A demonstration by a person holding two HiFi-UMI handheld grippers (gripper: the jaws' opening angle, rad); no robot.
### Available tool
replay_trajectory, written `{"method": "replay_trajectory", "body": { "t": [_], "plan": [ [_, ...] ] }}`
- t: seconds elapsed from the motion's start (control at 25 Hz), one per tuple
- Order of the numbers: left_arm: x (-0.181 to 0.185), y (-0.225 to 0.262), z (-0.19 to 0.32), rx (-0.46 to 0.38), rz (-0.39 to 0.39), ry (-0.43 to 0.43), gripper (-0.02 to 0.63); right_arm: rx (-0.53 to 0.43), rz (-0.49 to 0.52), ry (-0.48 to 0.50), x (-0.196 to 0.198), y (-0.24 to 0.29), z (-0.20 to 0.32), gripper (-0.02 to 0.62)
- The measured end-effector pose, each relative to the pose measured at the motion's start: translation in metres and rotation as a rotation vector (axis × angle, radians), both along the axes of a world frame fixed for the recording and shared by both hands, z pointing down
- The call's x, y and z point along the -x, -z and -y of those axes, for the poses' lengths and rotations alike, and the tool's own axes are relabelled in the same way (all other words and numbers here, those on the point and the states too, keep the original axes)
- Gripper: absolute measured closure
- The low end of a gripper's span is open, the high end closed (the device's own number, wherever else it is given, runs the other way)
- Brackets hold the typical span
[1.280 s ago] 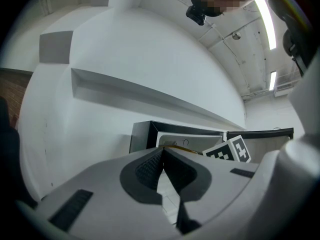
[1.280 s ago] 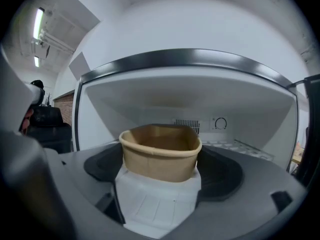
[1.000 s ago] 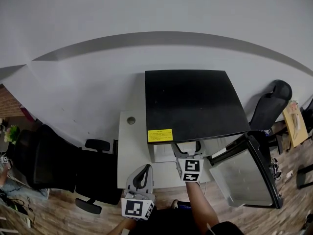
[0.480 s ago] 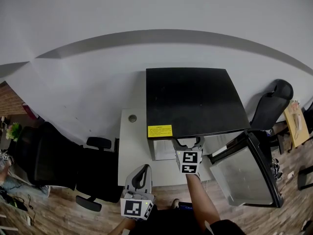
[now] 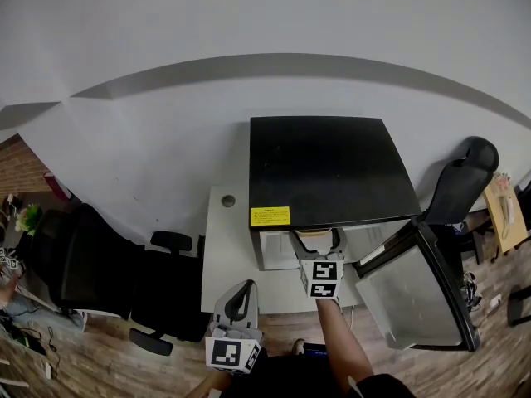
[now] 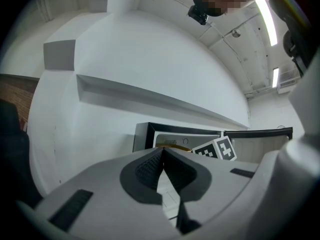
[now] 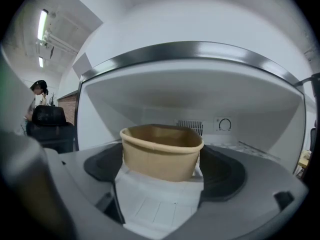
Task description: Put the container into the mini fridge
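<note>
A black office chair [image 5: 83, 264] stands at the far left, beside the white surface [image 5: 224, 259]. The surface has a round cable hole [image 5: 227, 201] near its back edge.

The left gripper [image 5: 244, 292] is held low in front of the surface, well apart from the mini fridge [image 5: 328, 168]. In the left gripper view its jaws are pressed together, pad against pad, with nothing between them. Beyond the jaws that view shows the fridge's open front and the right gripper's marker cube [image 6: 220, 149].

The mini fridge stands on the right part of the surface. Its top is black, with a yellow label [image 5: 270, 215] at the front left corner. The fridge door [image 5: 411, 293] is swung wide open to the right.

The right gripper [image 5: 317, 240] reaches into the fridge opening, just under the front edge of the black top. Its jaws are closed on the container [image 7: 160, 146], a brown paper bowl without a lid. One pad presses each side of the bowl, and the walls bow slightly inward. The container is upright, at the mouth of the white interior, above the white shelf [image 7: 160, 204]. Contact with the shelf cannot be determined. A vent grille [image 7: 190, 126] and a thermostat dial [image 7: 224, 124] sit on the back wall behind the container.

A second black chair [image 5: 460, 181] stands to the right of the fridge, behind the door.
</note>
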State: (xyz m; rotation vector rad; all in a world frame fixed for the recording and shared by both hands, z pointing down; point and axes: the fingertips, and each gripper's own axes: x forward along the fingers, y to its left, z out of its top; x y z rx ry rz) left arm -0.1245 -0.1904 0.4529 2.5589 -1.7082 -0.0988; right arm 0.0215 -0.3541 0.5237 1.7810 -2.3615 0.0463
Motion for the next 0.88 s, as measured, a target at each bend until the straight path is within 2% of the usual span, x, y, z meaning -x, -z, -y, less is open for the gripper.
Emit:
{"method": "replay_trajectory", "body": {
  "t": [0.48, 0.64, 0.8, 0.84, 0.88],
  "plan": [
    [-0.004, 0.003, -0.015, -0.004, -0.005, 0.001, 0.598, 0.049, 0.038, 0.023, -0.004, -0.006, -0.017, 0.127],
    [-0.004, 0.003, -0.014, -0.005, -0.008, 0.003, 0.598, 0.027, 0.094, 0.057, -0.006, 0.003, -0.044, 0.129],
    [-0.008, 0.003, -0.012, -0.015, -0.016, -0.006, 0.598, 0.044, 0.130, 0.117, -0.011, 0.006, -0.080, 0.132],
    [-0.009, 0.003, -0.011, -0.013, -0.015, -0.006, 0.598, 0.037, 0.129, 0.111, -0.014, 0.010, -0.089, 0.143],
    [-0.011, 0.004, -0.011, -0.012, -0.014, -0.009, 0.598, 0.023, 0.129, 0.093, -0.020, 0.015, -0.097, 0.203]
  ]
}}
